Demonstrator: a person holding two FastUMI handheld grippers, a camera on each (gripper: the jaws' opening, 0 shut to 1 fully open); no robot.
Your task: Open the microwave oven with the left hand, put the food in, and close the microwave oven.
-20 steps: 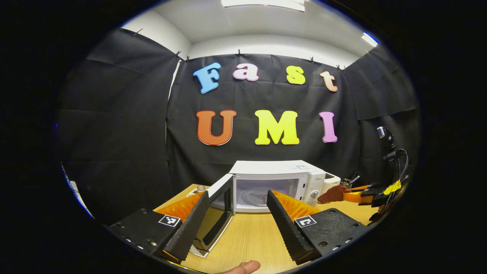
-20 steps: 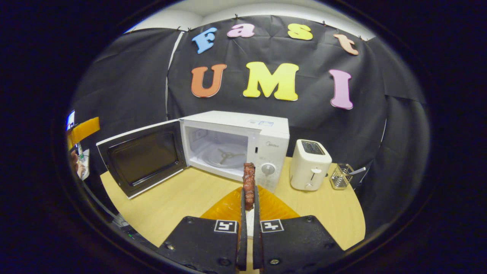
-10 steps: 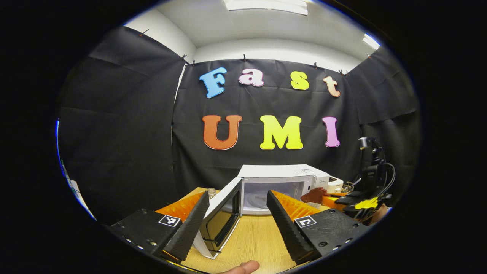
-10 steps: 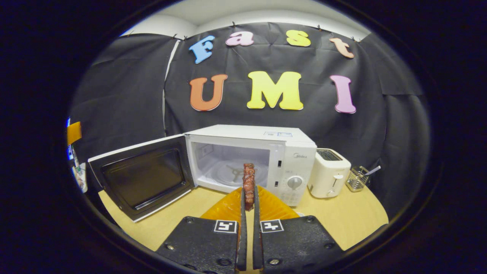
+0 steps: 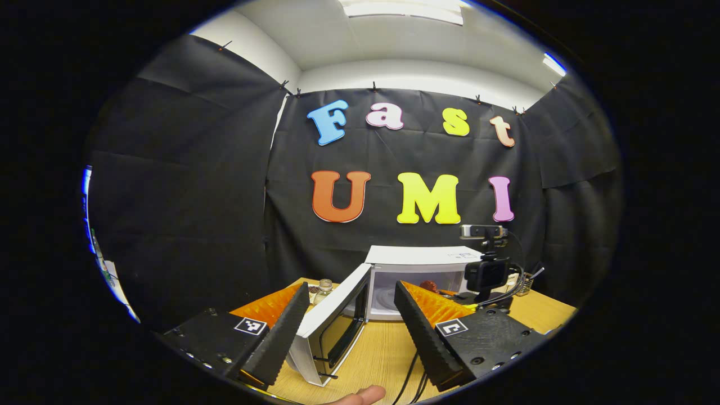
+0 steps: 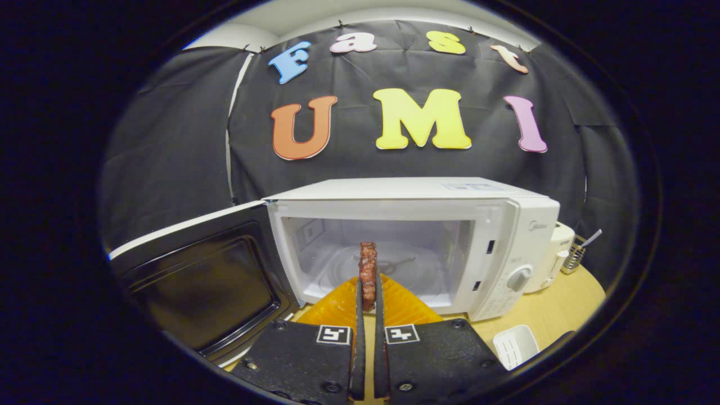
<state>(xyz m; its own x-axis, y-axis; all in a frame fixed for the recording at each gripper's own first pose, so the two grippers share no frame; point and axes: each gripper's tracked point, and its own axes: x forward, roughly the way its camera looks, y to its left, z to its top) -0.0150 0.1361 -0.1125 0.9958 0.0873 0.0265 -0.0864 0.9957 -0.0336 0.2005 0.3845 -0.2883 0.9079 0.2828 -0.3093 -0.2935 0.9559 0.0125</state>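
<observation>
The white microwave (image 6: 517, 219) stands with its door (image 6: 208, 275) swung wide to the left, and the glass turntable (image 6: 405, 264) shows inside. My right gripper (image 6: 368, 282) is shut on a thin brown piece of food (image 6: 368, 264), held upright just in front of the cavity mouth. In the left gripper view, my left gripper (image 5: 351, 288) is open and holds nothing, well back from the microwave (image 5: 419, 256). The open door (image 5: 332, 329) lies between its fingers. The right gripper (image 5: 488, 275) with the food (image 5: 430, 285) is at the oven's opening.
The oven rests on a wooden table (image 6: 562, 309). A white toaster (image 6: 564, 239) and a wire utensil holder (image 6: 575, 256) stand right of it. A small white container (image 6: 514, 346) sits at the near right. A small jar (image 5: 323, 288) stands left of the door.
My right gripper has carried the food forward from mid-table to the mouth of the open oven. The left gripper has drawn back and to the left, staying open.
</observation>
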